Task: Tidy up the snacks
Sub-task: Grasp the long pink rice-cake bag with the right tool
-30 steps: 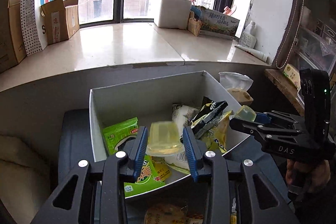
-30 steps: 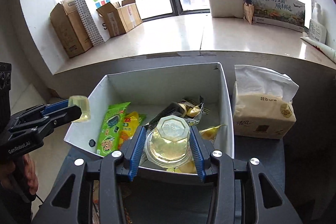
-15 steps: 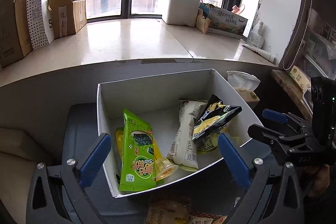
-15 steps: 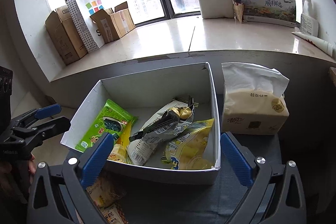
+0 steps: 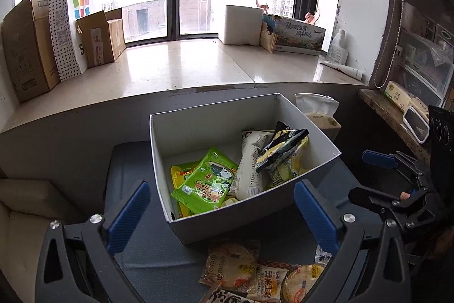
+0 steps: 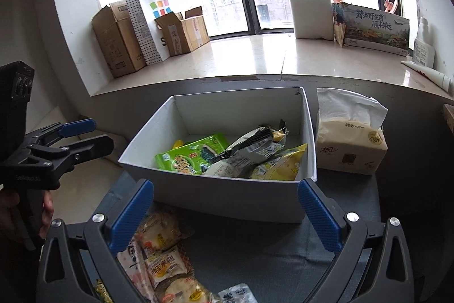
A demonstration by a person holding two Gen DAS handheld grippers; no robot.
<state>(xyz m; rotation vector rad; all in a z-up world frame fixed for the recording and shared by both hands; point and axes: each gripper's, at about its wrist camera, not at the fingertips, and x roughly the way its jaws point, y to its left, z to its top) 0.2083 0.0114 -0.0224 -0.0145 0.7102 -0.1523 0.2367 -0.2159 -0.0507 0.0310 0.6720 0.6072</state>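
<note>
A white cardboard box [image 5: 317,138] [image 6: 227,198] stands on a dark blue-grey surface and holds several snack packs: a green seaweed pack [image 5: 207,183] [image 6: 190,158], a white pack [image 5: 249,166], a black and yellow pack [image 5: 283,146] and a yellow pack [image 6: 281,166]. More wrapped snacks [image 5: 255,277] [image 6: 161,254] lie loose in front of the box. My left gripper [image 5: 221,215] is open and empty, just before the box's near wall. My right gripper [image 6: 224,215] is open and empty, also before the box.
A tissue pack [image 6: 349,135] stands right of the box. A wide stone windowsill [image 5: 170,70] behind carries cardboard boxes [image 5: 25,47], a paper bag [image 6: 153,22] and a printed carton [image 6: 374,27]. A wooden shelf [image 5: 391,118] is at the right.
Both grippers held clear jelly cups over the box a second ago. Both have opened and let them go into the box, then drawn back and up.
</note>
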